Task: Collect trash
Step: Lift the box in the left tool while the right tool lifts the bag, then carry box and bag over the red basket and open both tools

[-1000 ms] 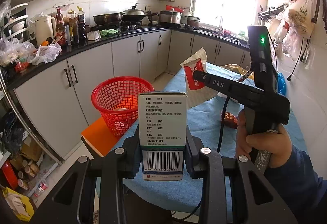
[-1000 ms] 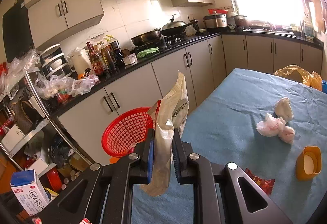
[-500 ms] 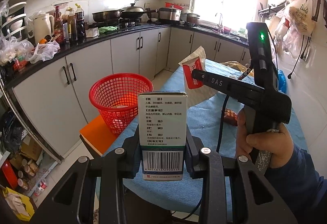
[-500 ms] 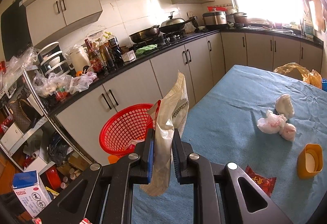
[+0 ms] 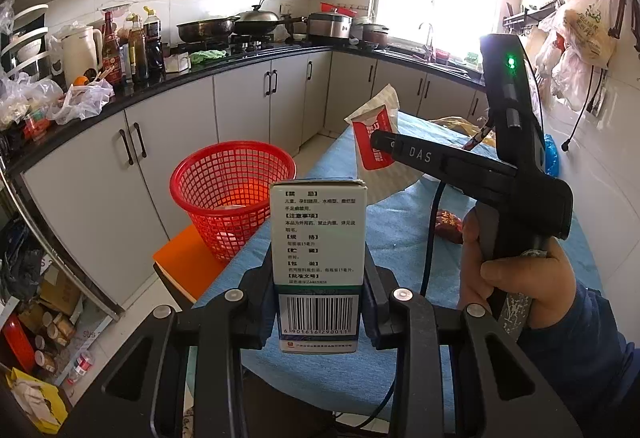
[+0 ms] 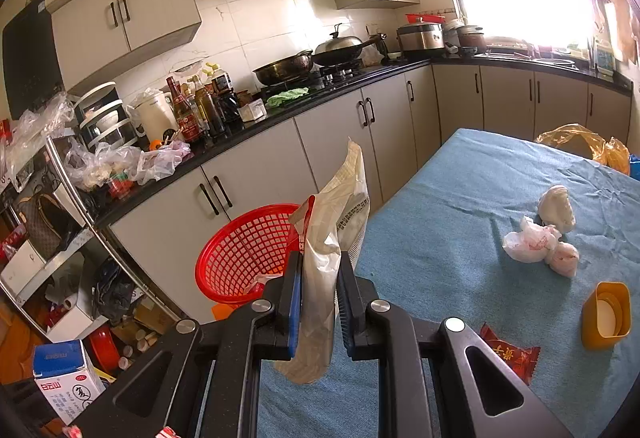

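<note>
My left gripper (image 5: 319, 286) is shut on a white carton box (image 5: 319, 230) with a barcode, held upright over the near table edge. My right gripper (image 6: 319, 286) is shut on a crumpled white and red snack bag (image 6: 340, 214), which sticks up between its pads. In the left wrist view the right gripper (image 5: 384, 142) reaches in from the right, a hand around its handle, with the bag (image 5: 374, 154) at its tip. A red mesh basket (image 5: 232, 194) stands beyond both, left of the table. The box (image 6: 64, 386) also shows at the lower left of the right wrist view.
The basket (image 6: 244, 254) rests on an orange stool (image 5: 188, 262) beside the blue-clothed table (image 6: 460, 206). On the cloth lie white tissue wads (image 6: 536, 242), a red snack wrapper (image 6: 508, 354), an orange cup (image 6: 606, 314) and a yellow plastic bag (image 6: 576, 142). Cabinets line the left.
</note>
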